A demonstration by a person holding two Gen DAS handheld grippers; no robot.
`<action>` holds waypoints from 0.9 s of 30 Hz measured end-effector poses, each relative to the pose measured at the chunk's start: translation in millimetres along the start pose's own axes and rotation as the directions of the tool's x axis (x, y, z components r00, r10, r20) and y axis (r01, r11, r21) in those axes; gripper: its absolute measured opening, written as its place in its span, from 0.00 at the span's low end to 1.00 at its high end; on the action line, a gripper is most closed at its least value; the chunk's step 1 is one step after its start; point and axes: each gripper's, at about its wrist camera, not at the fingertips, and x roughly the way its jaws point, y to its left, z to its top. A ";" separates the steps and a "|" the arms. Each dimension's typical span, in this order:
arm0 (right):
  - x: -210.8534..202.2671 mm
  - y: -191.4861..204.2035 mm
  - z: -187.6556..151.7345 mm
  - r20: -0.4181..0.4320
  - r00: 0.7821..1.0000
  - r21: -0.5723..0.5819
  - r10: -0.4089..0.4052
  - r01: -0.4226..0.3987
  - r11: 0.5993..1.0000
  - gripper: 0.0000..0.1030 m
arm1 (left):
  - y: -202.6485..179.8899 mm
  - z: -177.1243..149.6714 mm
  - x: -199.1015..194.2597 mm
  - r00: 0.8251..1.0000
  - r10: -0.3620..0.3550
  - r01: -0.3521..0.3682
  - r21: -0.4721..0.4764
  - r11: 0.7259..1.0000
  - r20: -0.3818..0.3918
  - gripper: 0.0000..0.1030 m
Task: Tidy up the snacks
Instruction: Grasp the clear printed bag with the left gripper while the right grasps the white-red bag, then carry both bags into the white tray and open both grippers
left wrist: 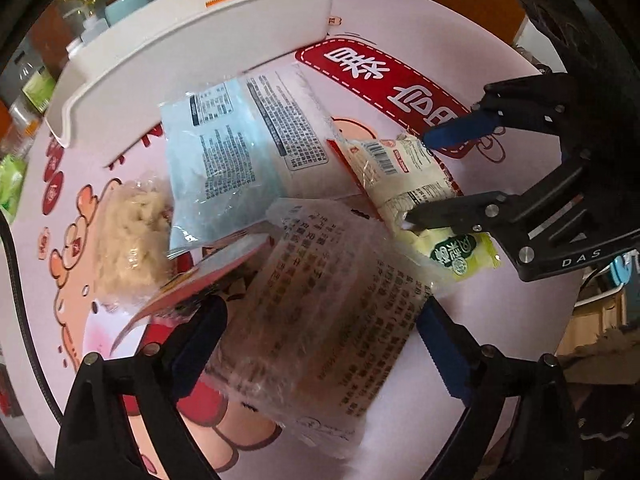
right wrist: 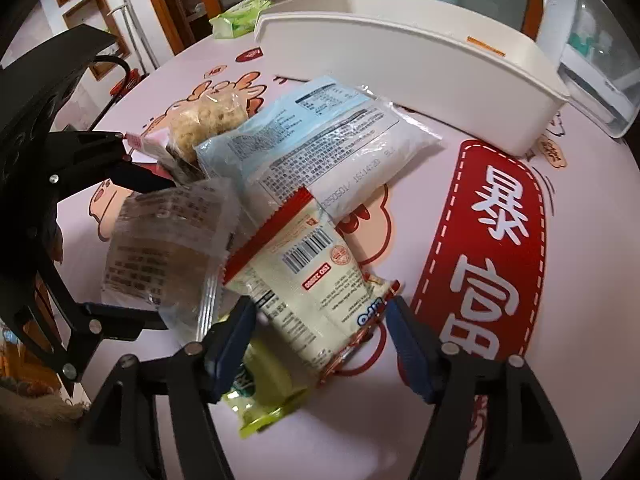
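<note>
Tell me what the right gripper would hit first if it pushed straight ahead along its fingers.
Most likely the cream packet with the red top edge, which already lies between the open fingers of the right gripper. Beyond it sits the pale blue packet, then the white bin. Depth is hard to judge here.

Pink cartoon-printed table (right wrist: 580,320), wooden cabinet (right wrist: 176,12)
</note>
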 end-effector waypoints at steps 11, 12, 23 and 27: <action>8.4 12.0 10.9 0.009 0.999 -0.107 -0.048 0.048 0.993 0.70 | 14.6 5.1 17.7 0.996 -0.084 0.080 -0.086 0.993 -0.043 0.95; 8.7 11.4 11.7 0.007 0.999 -0.106 -0.049 0.049 0.993 0.71 | 14.6 4.8 17.5 0.996 -0.080 0.075 -0.097 0.992 -0.044 0.95; 16.6 22.2 26.1 0.010 0.995 -0.154 -0.100 0.100 0.983 0.72 | 13.1 -14.4 8.9 0.999 -0.028 0.019 -0.238 0.971 -0.032 0.90; 13.8 31.8 25.6 0.020 0.993 -0.157 -0.116 0.118 0.980 0.56 | 8.2 -23.0 4.3 1.000 0.001 -0.008 -0.284 0.959 -0.024 0.86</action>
